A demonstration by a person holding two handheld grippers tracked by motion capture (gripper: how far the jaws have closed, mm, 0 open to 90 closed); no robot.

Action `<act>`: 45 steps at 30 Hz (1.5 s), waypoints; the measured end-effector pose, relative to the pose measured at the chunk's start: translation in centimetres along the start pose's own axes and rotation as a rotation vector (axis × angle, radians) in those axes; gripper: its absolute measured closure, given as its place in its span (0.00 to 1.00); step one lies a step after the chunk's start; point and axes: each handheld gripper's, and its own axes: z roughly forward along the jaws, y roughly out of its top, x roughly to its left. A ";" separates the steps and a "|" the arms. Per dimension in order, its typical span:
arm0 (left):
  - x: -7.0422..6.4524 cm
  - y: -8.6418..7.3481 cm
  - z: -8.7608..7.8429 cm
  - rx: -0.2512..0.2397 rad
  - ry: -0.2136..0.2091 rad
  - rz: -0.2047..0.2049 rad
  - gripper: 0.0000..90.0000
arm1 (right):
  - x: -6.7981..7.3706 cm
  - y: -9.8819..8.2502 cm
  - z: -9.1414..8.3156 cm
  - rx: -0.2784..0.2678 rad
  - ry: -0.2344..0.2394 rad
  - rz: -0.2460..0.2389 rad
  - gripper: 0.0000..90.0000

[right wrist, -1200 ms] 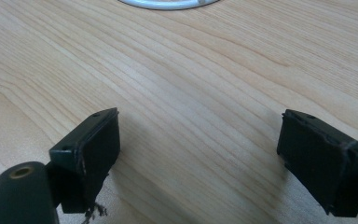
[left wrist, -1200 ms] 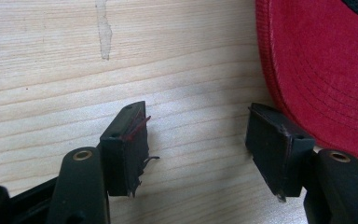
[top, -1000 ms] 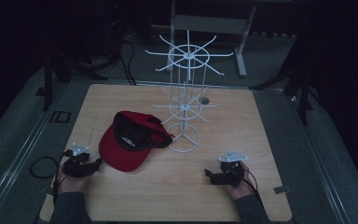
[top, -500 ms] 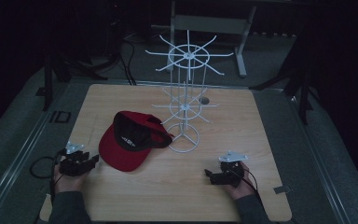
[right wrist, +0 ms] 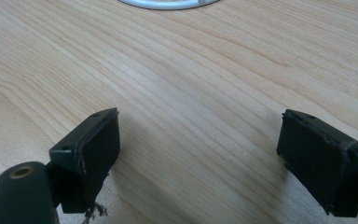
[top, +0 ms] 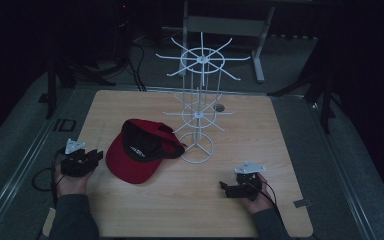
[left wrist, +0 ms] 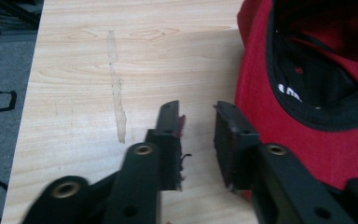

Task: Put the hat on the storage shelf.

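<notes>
Left hand-held gripper [top: 99,155] has just been narrowing its jaws beside the red corduroy cap [top: 132,162]; nothing sits between them yet, so no grasp. Cap lies crown-down on the pale wood-grain surface [top: 260,135], touching the white wire rack's [top: 198,107] ring base. Right hand-held gripper [top: 223,186] rests wide open.

cap [top: 139,152] lies on my table [top: 280,130], left of centre | wire rack [top: 198,107] stands just right of cap, its base ring beside cap's right edge | my left gripper [top: 94,156] sits just left of cap, near the left edge | my right gripper [top: 226,187] rests front right, well apart from cap, before the rack
</notes>
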 end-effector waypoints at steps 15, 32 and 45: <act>-1.9 -0.8 0.2 0.077 -0.092 0.076 0.96 | 0.0 0.0 0.0 -0.001 0.000 0.000 0.14; -6.9 -1.3 -0.3 0.080 -0.280 0.109 0.88 | 0.0 0.0 0.0 -0.002 -0.001 0.000 0.14; -6.8 -0.7 -0.6 0.065 -0.339 0.044 0.69 | 0.0 0.0 0.0 -0.001 0.000 0.000 0.14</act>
